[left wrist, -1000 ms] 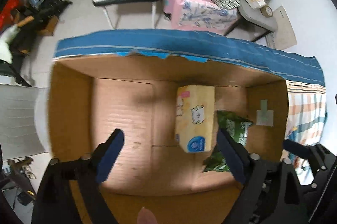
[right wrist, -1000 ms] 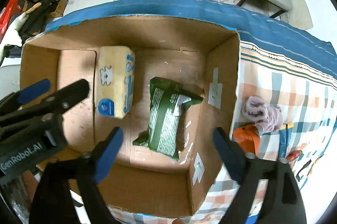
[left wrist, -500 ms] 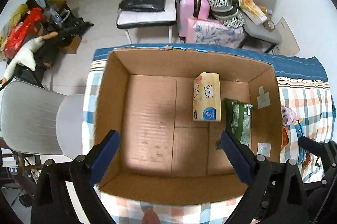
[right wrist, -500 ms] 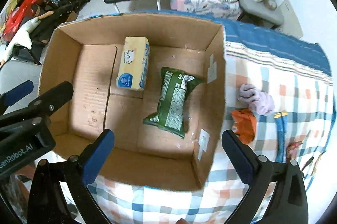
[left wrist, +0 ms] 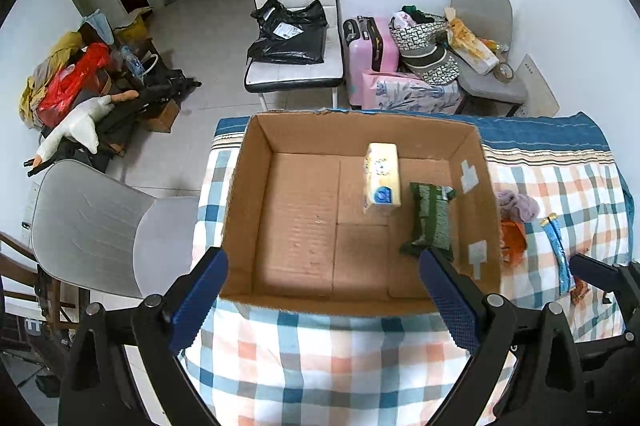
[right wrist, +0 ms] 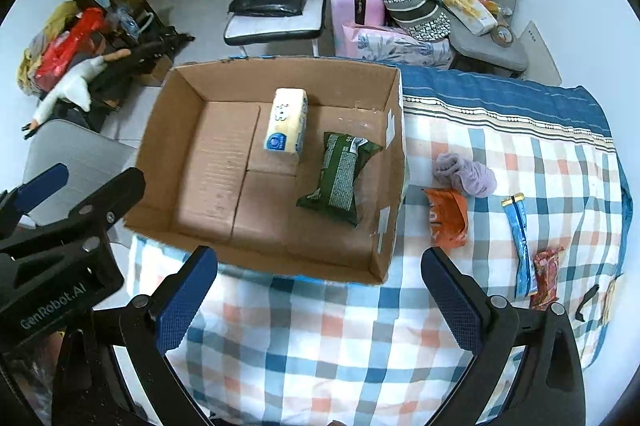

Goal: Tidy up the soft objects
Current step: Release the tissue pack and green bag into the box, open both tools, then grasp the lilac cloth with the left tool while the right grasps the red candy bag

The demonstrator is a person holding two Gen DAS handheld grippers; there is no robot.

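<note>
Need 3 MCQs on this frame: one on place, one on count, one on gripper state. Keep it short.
1. Where does the purple cloth lie?
A. inside the cardboard box
B. on the checked cloth, to the right of the box
C. on the white chair

2. How many items lie in the cardboard box?
A. one
B. two
C. four

3. What is the state of the right hand-held gripper?
A. open, holding nothing
B. shut on the green packet
C. shut on the purple cloth

Answers: 1 B, it rests on the checked cloth outside the box wall. 2 B, only the yellow tissue pack and the green packet. 3 A, its fingers stand wide apart over the cloth.
</note>
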